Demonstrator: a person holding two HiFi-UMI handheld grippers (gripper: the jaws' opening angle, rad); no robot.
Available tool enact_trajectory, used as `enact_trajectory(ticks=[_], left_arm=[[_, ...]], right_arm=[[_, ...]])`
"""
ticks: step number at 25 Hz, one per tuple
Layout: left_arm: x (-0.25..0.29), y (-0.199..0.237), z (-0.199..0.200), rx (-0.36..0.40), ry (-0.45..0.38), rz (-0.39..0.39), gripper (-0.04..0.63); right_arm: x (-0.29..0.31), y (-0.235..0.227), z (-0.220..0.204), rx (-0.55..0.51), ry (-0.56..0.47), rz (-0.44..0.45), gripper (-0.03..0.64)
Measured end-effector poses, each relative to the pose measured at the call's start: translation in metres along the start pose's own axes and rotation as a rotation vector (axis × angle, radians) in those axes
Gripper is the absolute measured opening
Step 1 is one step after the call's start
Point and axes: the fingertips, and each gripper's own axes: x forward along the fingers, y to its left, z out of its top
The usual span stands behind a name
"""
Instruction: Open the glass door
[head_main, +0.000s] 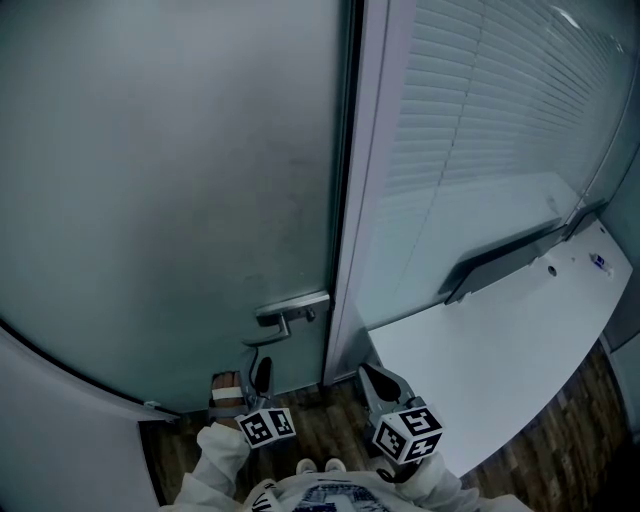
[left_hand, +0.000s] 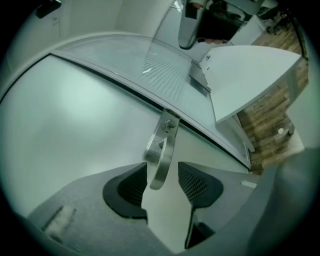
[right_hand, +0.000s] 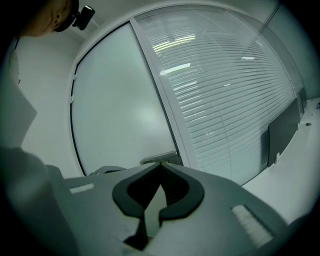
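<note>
Handle (left_hand: 162, 145) of glass door (left_hand: 75, 115) between wide-spread jaws of left gripper (left_hand: 163, 167), not pinched; right gripper (right_hand: 160, 165) pressed together, empty.

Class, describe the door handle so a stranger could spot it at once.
Start at the big frosted glass door left of the slatted blinds. Low on its right edge sits the handle: the only shiny metal piece on that plain pane.

A person in pale sleeves (head_main: 222, 452) holds two grippers low in front of the body, side by side and apart. The left gripper (head_main: 246, 382) is rolled to one side, its jaws spread wide. The right gripper (head_main: 379, 383) points ahead, its jaws closed tip to tip.
</note>
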Motion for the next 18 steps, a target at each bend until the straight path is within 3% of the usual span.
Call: enact_trajectory(ticks=[8, 16, 18], left_arm=[[0.026, 0.0, -0.003, 0.101, 0.006, -0.009, 0.202], [0.043, -0.002, -0.013, 0.084, 0.025, -0.001, 0.196], [0.042, 0.002, -0.014, 0.086, 0.028, 0.012, 0.15]], right_arm=[[0.002, 0.006, 0.004, -0.004, -0.011, -0.004, 0.005], [0.012, 0.014, -0.001, -0.015, -0.002, 0.016, 0.005], [0.011, 0.017, -0.001, -0.013, 0.002, 0.018, 0.005]])
